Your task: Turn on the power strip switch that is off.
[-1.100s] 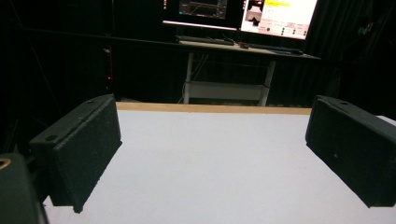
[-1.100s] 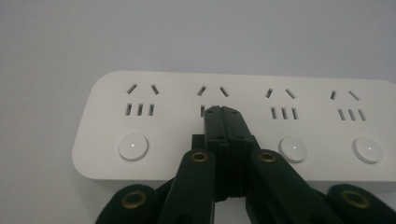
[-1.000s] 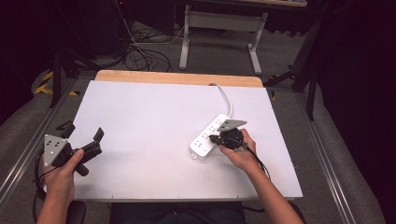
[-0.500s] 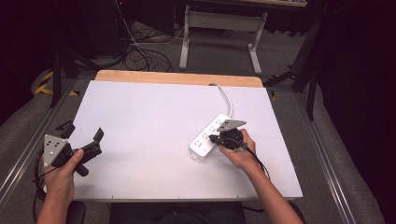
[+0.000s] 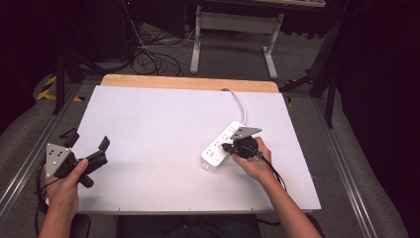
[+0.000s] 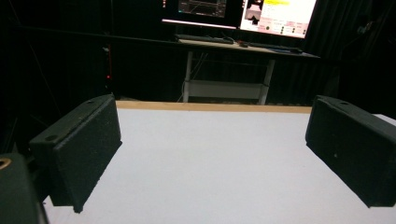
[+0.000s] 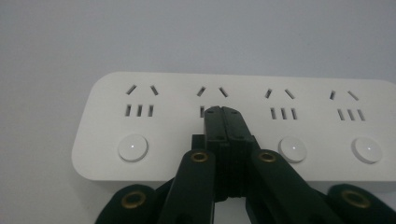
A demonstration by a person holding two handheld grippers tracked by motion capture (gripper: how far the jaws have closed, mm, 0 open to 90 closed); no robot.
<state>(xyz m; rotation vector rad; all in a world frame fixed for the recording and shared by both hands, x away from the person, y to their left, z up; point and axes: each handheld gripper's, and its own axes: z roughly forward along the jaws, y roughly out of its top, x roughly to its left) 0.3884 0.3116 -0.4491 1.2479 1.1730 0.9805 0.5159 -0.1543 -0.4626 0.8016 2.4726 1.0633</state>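
Right gripper [image 7: 223, 122], jaws closed, empty, tips over the strip's [image 7: 233, 126] 2nd switch, frame center: likely pressing; next needs downward push. Left gripper [image 6: 212, 154] wide open, idle.

From behind the right gripper [image 7: 223, 114], its closed fingers cover the second switch of the power strip [image 7: 233, 128] and most of the slots above it. The strip's right end runs off the picture's edge, and its near side disappears behind the black linkage. From above, the sockets and switches are too small to make out, and the right hand [image 5: 253, 161] hides the gripper's body. The strip's white cord [image 5: 240, 101] slips out of sight over the counter's [image 5: 158, 119] far edge. At the left gripper [image 6: 212, 140], both fingers are cut off by the frame. The writing on the distant monitors [image 6: 238, 11] is blurred past reading.
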